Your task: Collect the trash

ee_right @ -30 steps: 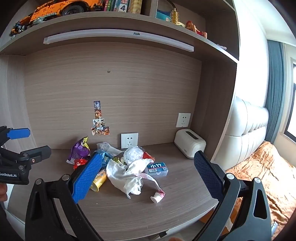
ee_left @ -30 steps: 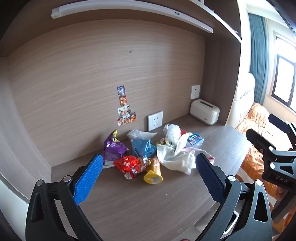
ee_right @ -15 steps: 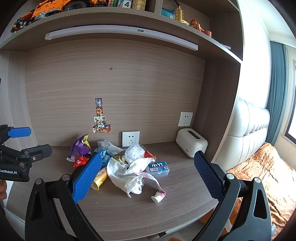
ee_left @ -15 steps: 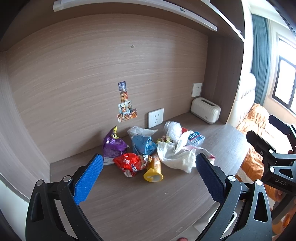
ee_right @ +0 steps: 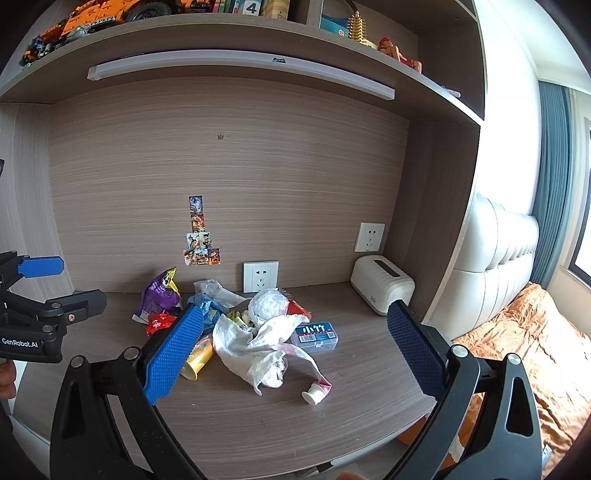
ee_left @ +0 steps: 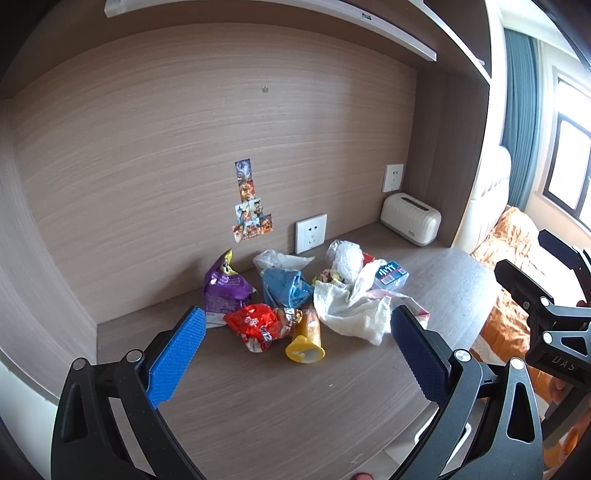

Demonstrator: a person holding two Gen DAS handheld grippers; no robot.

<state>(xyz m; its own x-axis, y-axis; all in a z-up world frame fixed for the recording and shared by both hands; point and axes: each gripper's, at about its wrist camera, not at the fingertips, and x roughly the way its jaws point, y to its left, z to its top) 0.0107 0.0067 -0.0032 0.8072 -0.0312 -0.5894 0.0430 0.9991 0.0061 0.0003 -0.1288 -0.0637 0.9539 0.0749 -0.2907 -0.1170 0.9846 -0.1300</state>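
A heap of trash lies on the wooden desk (ee_left: 280,402): a purple snack bag (ee_left: 223,288), a red wrapper (ee_left: 256,325), a yellow cup on its side (ee_left: 306,338), a blue bag (ee_left: 286,290), a crumpled white cloth (ee_left: 354,310), a clear plastic wad (ee_left: 347,254) and a small blue-labelled box (ee_left: 389,275). In the right wrist view the cloth (ee_right: 255,347), the box (ee_right: 316,334) and a small white-capped tube (ee_right: 316,391) show. My left gripper (ee_left: 295,354) is open and empty, short of the heap. My right gripper (ee_right: 291,347) is open and empty, held back from the desk.
A white toaster-shaped appliance (ee_right: 382,290) stands at the desk's back right by wall sockets (ee_right: 260,277). A shelf with toys (ee_right: 110,14) hangs above. A bed with an orange cover (ee_right: 524,343) lies to the right. The other gripper shows at each view's edge (ee_left: 546,306).
Both grippers have drifted slightly; the heap sits a little lower and closer in the left view. Both stay open and nothing on the desk has moved.
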